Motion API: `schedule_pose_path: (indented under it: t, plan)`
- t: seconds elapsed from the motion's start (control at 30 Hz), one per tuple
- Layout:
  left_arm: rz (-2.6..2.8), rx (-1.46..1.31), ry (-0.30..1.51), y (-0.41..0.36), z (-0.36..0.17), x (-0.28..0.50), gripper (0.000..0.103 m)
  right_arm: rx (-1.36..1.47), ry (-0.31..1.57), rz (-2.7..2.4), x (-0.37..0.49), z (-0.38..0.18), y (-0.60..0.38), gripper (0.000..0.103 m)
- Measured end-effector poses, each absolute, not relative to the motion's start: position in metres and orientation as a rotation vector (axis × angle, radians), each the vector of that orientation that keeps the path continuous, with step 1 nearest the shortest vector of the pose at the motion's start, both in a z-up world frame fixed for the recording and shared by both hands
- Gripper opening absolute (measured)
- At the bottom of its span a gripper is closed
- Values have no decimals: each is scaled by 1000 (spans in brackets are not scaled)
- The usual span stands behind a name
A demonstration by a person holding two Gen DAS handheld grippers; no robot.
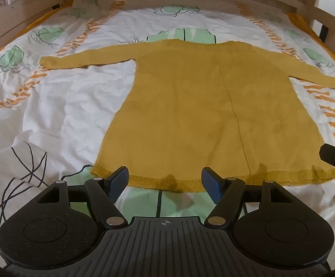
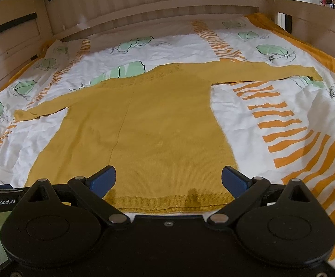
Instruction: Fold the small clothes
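Mustard-yellow knit long-sleeved sweater [image 1: 204, 106] lies flat on the white patterned bed cover [image 1: 52, 115], sleeves out sideways, long axis running straight away from both claws. Left claw [image 1: 165, 181] hangs spread over the hem's left part; right claw [image 2: 168, 180] (equally spread, holding nothing) over its right part. Each hem corner sits just outboard of its nearer claw.

One mustard knit sweater [image 1: 204, 115] with two sleeves, one patterned duvet [image 1: 58, 106], one wooden bed frame [image 2: 158, 2], and two grippers, each with two blue-padded fingers [image 1: 119, 182].
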State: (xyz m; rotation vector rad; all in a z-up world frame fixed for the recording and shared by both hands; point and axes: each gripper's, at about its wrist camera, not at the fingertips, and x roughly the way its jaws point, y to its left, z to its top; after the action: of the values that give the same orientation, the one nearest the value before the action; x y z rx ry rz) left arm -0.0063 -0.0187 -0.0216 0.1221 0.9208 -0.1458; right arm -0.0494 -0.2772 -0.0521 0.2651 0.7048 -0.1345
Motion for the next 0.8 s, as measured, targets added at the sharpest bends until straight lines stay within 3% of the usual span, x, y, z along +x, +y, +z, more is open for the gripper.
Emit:
schedule_pose_path:
  t: [0.8]
  plan:
    - [-142, 131, 999, -23, -27, 10, 68, 275, 772, -101, -33, -57, -275, 99]
